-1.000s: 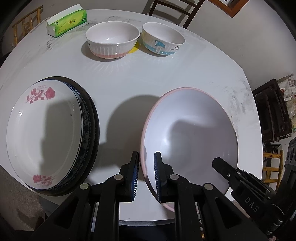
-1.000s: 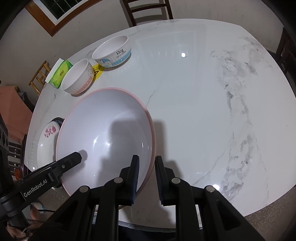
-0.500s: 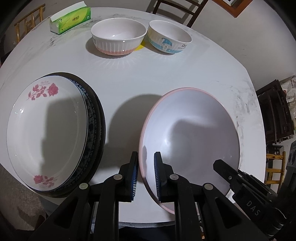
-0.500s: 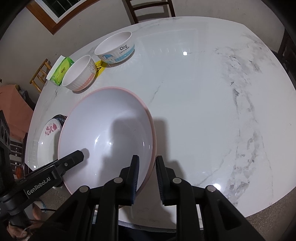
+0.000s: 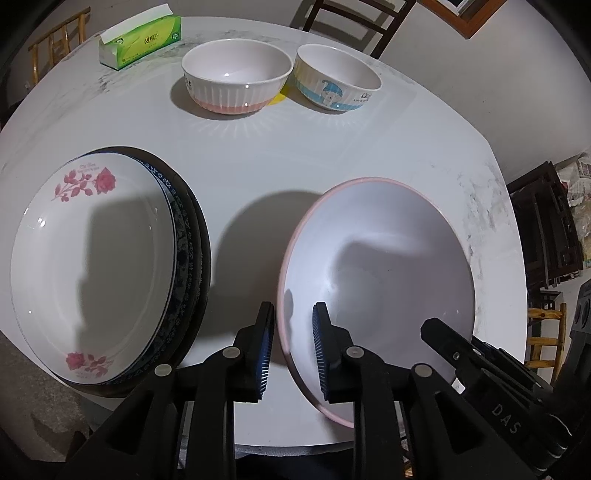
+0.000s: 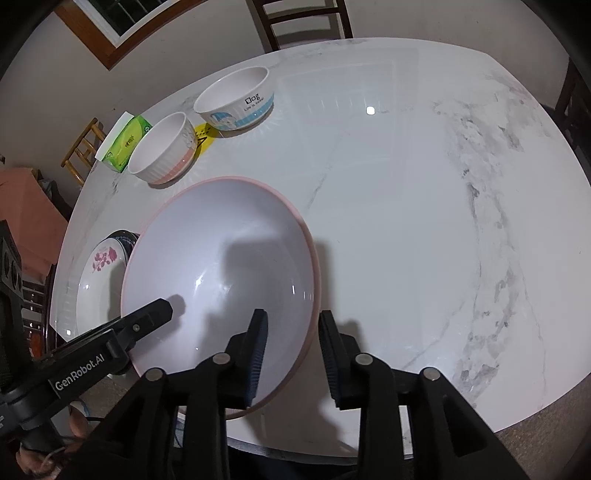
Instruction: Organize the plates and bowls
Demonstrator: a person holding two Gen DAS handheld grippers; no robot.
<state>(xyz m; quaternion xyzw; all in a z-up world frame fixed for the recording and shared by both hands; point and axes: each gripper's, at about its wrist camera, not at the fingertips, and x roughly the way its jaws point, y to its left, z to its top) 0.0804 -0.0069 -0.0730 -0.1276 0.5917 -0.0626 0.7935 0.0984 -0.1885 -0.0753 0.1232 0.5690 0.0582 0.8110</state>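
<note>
A large pink-rimmed white bowl (image 5: 380,266) sits on the white marble table (image 5: 258,155); it also shows in the right wrist view (image 6: 221,266). My left gripper (image 5: 292,347) straddles its left rim, jaws slightly apart around it. My right gripper (image 6: 289,350) straddles the opposite rim, jaws parted wider. A stack of plates topped by a rose-patterned plate (image 5: 92,258) lies to the left. A ribbed pink-based bowl (image 5: 236,79) and a blue cartoon bowl (image 5: 336,77) stand at the far side.
A green tissue box (image 5: 142,37) lies at the far left of the table. Chairs (image 6: 303,22) stand beyond the far edge. The right half of the marble top (image 6: 424,192) is bare. A yellow sticker (image 6: 203,134) lies between the small bowls.
Both grippers' jaws have widened on the big bowl's rim, the right more than the left. The bowl has shifted slightly away from the plate stack and looks set down.
</note>
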